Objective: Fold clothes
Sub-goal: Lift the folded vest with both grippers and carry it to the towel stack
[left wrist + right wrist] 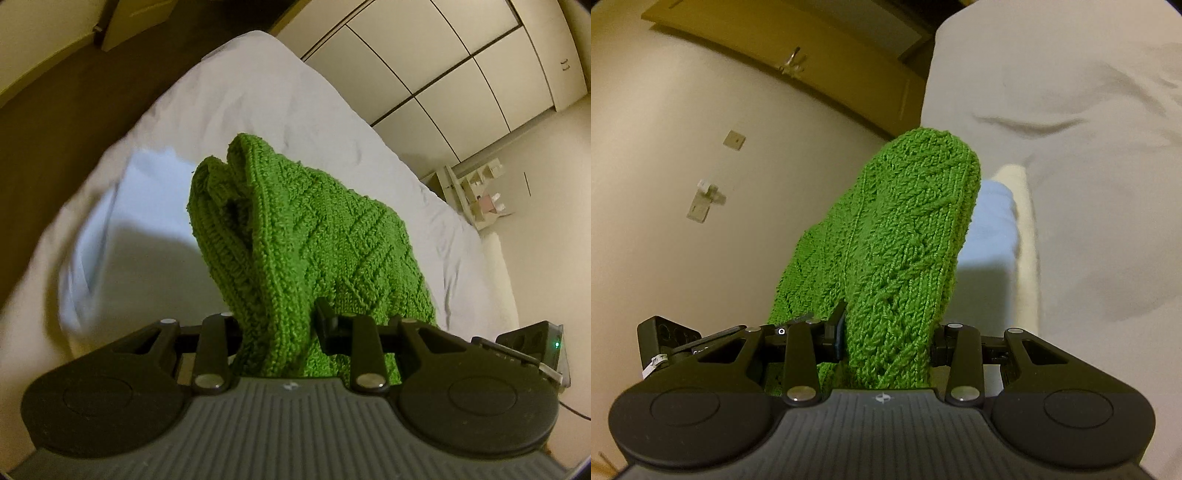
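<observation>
So, chunky bright-green cable-knit sweater [295,229] bunched in thick folds, pinched by the left gripper [277,332], likewise clamped in the right gripper [886,343], white bed [258,96] seen beneath.

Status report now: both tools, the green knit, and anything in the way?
Left tool shut on green knit. Right tool shut on the same knit, bunched. Knit lifted over white bed. Light blue cloth lies below.
</observation>
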Available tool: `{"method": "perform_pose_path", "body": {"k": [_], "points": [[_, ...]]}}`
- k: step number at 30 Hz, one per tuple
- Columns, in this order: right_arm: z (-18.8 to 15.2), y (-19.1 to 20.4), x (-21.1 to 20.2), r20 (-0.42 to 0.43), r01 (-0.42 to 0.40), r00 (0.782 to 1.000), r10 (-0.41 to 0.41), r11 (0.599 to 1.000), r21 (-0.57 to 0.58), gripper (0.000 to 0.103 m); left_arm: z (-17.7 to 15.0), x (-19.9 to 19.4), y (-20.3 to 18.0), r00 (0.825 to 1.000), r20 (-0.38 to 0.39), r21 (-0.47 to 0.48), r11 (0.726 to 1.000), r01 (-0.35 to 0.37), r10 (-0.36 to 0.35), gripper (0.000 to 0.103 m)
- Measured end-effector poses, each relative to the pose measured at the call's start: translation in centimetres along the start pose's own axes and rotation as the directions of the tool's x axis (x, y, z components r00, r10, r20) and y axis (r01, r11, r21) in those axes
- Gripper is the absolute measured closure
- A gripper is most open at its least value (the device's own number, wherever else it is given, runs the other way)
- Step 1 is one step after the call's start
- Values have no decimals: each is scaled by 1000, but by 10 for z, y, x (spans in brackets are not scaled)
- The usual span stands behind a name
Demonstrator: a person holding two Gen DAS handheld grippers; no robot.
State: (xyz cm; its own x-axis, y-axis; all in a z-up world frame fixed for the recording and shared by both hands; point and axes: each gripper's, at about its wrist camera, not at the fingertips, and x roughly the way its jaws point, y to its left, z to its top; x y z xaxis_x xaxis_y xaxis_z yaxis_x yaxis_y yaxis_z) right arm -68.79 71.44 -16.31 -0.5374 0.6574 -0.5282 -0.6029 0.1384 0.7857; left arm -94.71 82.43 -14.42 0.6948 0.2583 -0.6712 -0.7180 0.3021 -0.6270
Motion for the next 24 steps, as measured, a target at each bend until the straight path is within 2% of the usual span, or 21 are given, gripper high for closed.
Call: {"method": "perform_pose_path", "body": {"k": [7,12,16,17,19,21,24], "points": [[21,-22,79,27,22,999,-22,1000,0,65,56,37,47,1000,-17,42,999,21,-20,78],[25,-39,120,28,58,998,-57,998,-15,65,69,60,76,999,-23,50,998,25,-24,78],[24,-61,124,16,102,995,-102,995,-22,62,66,79,95,999,-37,55,998,25,-23,78],[24,-65,130,-5,133,991,-133,991,-15,59,64,85,100,999,-48,57,998,14,-11,76],[22,-73,140,-42,188,981,-188,982,-5,50,61,96,115,998,-60,43,999,-7,10,66],[18,-74,141,-48,205,978,-205,979,-8,44,62,97,125,998,-62,14,1000,5,-4,65],[16,-59,133,-57,237,969,-241,969,-67,35,65,89,121,997,-59,28,999,-39,41,62]]}}
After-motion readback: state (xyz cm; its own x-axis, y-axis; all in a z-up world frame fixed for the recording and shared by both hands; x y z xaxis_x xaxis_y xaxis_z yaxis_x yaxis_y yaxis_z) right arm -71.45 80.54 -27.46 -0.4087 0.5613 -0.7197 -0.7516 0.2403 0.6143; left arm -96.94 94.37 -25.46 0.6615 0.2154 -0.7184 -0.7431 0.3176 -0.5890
